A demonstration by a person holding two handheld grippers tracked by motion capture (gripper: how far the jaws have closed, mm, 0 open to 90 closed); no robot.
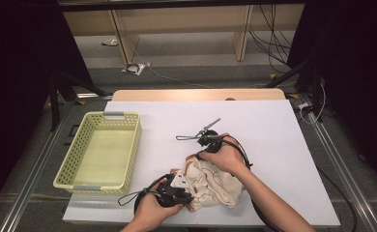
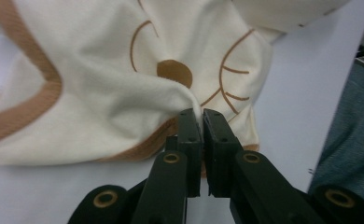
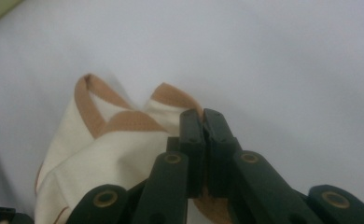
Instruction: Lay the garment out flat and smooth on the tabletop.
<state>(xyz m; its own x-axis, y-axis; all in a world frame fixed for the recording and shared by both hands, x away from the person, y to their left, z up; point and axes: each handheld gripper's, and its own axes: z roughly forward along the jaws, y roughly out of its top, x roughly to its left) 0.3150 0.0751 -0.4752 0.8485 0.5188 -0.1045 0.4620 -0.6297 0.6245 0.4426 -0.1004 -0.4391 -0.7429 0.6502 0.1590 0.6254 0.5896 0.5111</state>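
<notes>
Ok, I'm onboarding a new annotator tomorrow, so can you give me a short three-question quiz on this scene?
1. True or false: both pairs of jaws are closed on the cream garment.
2. Which side of the garment is the yellow basket on in the high view? A) left B) right C) behind it
3. What colour is the trim along the garment's edges?

Key:
1. True. The left gripper pinches a fold of the fabric, and the right gripper pinches a trimmed edge.
2. A. It sits apart from the garment on the white table.
3. Light brown.
</notes>
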